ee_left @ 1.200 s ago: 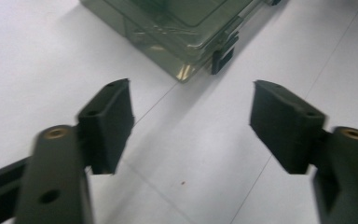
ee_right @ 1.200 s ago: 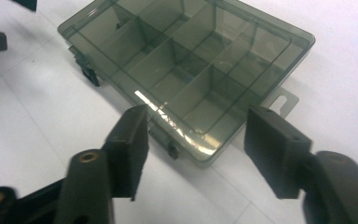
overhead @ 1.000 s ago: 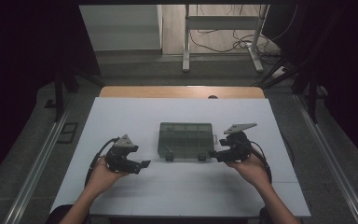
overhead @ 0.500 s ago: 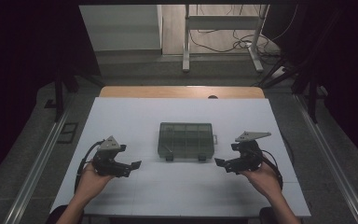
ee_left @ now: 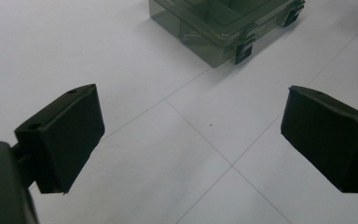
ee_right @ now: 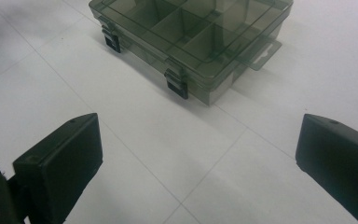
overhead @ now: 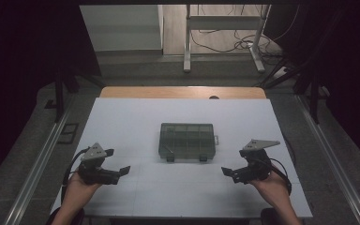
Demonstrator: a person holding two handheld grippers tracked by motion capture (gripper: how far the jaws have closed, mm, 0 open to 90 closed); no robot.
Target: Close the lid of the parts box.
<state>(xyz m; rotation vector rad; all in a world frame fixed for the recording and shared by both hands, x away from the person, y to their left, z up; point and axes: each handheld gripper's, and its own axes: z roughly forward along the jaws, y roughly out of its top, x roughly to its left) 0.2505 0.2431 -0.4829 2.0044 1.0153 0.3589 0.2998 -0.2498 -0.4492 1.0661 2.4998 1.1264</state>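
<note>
Here, the closed compartment box [overhead: 186,140] lies between the left gripper [overhead: 122,171] and right gripper [overhead: 226,171], apart from both. Their jaws, just opened wider, stand apart and empty.

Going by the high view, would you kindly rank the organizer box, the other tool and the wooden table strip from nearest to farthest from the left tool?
From the left tool:
1. Organizer box, at the table's middle, up and to the right.
2. Right tool, across the table on the right side.
3. Wooden strip, along the table's far edge.
</note>
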